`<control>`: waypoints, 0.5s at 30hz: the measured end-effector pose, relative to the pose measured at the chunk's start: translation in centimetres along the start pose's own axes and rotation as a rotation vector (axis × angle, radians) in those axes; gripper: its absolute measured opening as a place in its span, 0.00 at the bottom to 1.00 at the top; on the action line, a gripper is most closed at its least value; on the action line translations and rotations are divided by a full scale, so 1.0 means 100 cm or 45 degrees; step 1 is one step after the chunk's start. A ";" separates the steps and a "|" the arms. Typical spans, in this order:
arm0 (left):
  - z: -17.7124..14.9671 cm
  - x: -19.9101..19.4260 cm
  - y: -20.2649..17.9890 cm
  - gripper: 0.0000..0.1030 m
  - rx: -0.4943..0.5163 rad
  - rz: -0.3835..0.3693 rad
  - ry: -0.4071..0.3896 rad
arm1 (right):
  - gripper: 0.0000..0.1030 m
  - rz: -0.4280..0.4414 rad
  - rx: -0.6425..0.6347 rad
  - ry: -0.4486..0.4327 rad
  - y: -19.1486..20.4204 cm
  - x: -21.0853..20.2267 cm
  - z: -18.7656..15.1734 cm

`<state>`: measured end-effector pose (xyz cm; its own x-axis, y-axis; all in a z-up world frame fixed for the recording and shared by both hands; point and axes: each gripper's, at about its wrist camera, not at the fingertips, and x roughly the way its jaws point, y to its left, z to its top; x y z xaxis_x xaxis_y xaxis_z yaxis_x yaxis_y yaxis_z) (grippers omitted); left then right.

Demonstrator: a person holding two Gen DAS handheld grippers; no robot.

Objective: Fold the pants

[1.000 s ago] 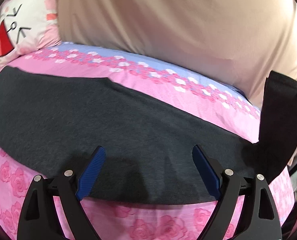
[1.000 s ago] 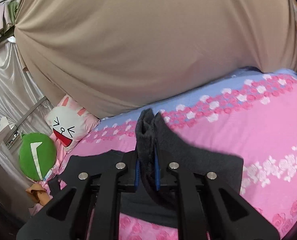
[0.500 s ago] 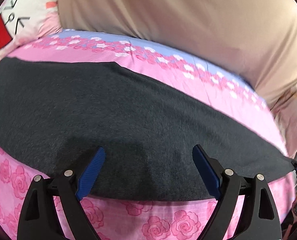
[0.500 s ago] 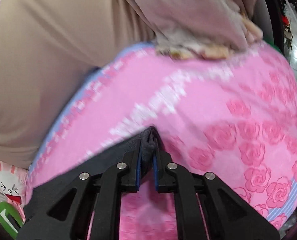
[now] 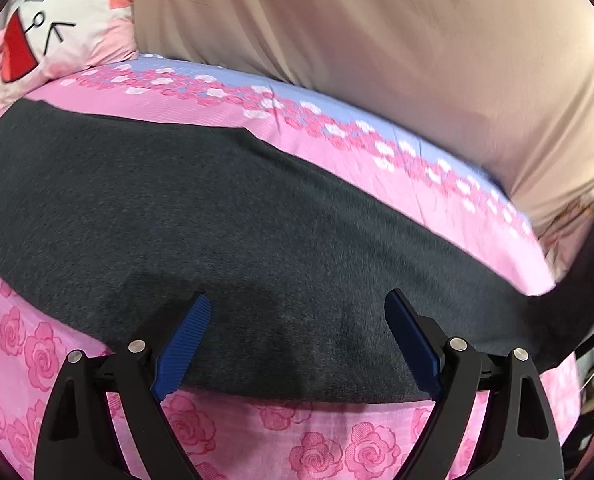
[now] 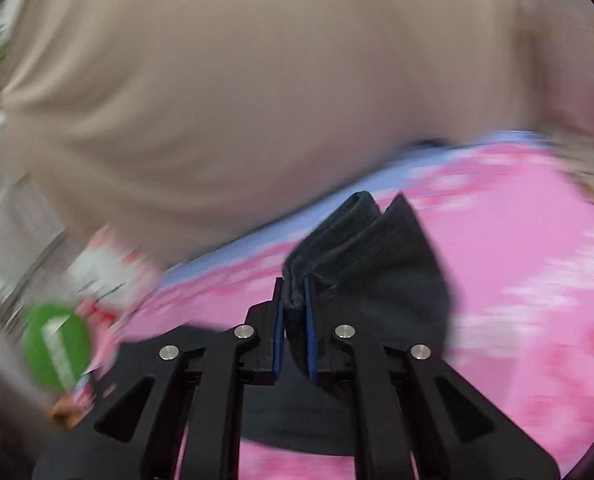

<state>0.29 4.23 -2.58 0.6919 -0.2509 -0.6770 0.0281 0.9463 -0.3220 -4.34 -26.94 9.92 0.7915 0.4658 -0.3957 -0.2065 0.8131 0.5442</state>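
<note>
Right gripper (image 6: 295,312): your jaws have just been opening a little, yet a bunched fold of the dark grey pants (image 6: 361,248) sits between the blue pads (image 6: 277,332), and the cloth looks pinched there, fanning out past the tips toward 1 o'clock in the right wrist view. That view is heavily blurred, so treat the grip as probable, not certain. You appear to hold this end so that it can be carried over the rest of the garment to make a fold. Left gripper (image 5: 297,344): your jaws stand wide apart with nothing between them, poised just above the near hem. In the left wrist view the pants (image 5: 217,220) lie flat across the pink rose-print bedsheet (image 5: 337,440), running from 9 o'clock to 4 o'clock, with the near edge passing right between the two blue pads (image 5: 185,340). This placement suits pinning or seizing the near edge while the other end travels. At 4 o'clock the fabric rises off the sheet, where the lifted end leaves the bed. A cartoon-face pillow (image 5: 57,28) rests at 10 o'clock, and a beige cloth (image 5: 377,60) covers the wall from 12 to 2 o'clock.
</note>
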 end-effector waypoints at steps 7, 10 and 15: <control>-0.003 -0.018 0.037 0.84 -0.130 -0.107 -0.012 | 0.61 0.028 -0.282 0.131 0.092 0.058 -0.031; -0.004 -0.022 0.049 0.84 -0.170 -0.177 -0.016 | 0.69 -0.157 -0.146 0.068 0.046 0.021 -0.032; 0.006 -0.008 0.020 0.84 -0.050 -0.227 0.067 | 0.70 -0.485 0.109 0.170 -0.052 -0.002 -0.070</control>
<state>0.21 6.51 -2.25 0.6400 -0.4251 -0.6400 0.1181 0.8775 -0.4648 -7.43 -28.78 1.98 0.7194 0.1830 -0.6701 0.1398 0.9067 0.3978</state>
